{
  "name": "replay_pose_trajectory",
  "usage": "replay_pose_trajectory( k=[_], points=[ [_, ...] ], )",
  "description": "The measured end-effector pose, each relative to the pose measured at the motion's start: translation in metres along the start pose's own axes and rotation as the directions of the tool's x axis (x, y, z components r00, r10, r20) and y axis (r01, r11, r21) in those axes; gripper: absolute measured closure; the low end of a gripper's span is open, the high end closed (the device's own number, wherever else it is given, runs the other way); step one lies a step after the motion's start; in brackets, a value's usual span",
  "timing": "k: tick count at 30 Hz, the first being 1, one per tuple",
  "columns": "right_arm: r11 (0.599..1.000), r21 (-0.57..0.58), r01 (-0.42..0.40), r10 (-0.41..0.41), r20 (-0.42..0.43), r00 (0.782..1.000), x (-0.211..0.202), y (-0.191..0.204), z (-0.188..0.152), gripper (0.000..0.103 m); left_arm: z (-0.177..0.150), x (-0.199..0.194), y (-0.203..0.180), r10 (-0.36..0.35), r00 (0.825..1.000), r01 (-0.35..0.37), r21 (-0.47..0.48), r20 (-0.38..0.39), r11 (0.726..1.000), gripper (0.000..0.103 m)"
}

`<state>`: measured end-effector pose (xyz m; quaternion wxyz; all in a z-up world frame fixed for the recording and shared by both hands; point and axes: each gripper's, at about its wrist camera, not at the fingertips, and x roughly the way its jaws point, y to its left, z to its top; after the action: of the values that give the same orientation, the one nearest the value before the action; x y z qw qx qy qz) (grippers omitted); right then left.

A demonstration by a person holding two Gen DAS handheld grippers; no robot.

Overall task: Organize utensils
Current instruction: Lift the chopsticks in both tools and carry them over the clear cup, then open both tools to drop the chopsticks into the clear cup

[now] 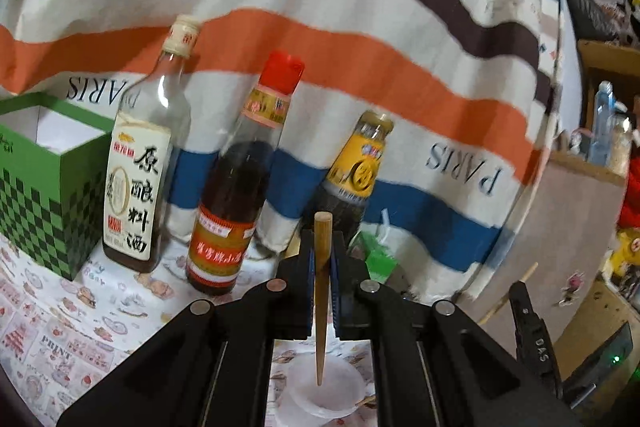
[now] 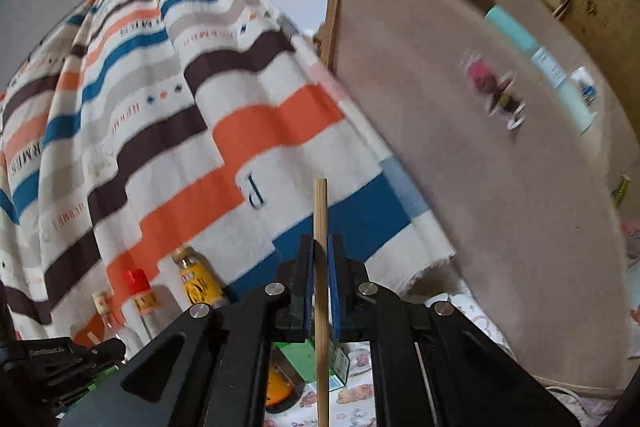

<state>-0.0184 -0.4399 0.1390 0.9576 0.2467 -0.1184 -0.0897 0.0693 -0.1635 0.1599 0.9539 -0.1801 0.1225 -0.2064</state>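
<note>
Left wrist view: the left gripper [image 1: 323, 259] has its jaws closed narrowly on a wooden chopstick [image 1: 321, 291], which stands nearly upright between the blue pads, blunt end up and tapered tip hanging over a white plastic cup [image 1: 326, 393] on the printed tablecloth [image 1: 48, 327]. Farther off stand a clear cooking-wine bottle [image 1: 140, 163], a red-capped bottle [image 1: 236, 195] and a yellow-labelled bottle [image 1: 352, 179] in a row before a striped cloth [image 1: 360, 39]; an open green checked box [image 1: 48, 187] sits at far left, apparently empty as far as its interior shows. Right wrist view: the right gripper [image 2: 321, 279] likewise clamps a second chopstick [image 2: 321, 307], upright, lifted clear of the table, with a small green carton [image 2: 300, 355] and an orange object [image 2: 280, 387] below it. Judgement: both utensils are picked up but neither is yet deposited; which container is intended cannot be told, so placing remains to be done.
</note>
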Motion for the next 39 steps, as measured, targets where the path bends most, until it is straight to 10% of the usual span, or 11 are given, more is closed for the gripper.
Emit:
replay_pose_trajectory(
  k=[34,39],
  points=[
    [0.989,0.103,0.108,-0.053,-0.432,0.9,0.086,-0.045,-0.104,0.095,-0.068,0.088,0.042,0.014,0.966,-0.039,-0.094,-0.259,0.995,0.087],
    [0.991,0.043,0.126,-0.098,-0.4,0.911,0.082,-0.036,-0.1,0.046,-0.048,0.069,0.029,0.092,0.97,-0.079,0.064,-0.226,0.995,0.055]
  ],
)
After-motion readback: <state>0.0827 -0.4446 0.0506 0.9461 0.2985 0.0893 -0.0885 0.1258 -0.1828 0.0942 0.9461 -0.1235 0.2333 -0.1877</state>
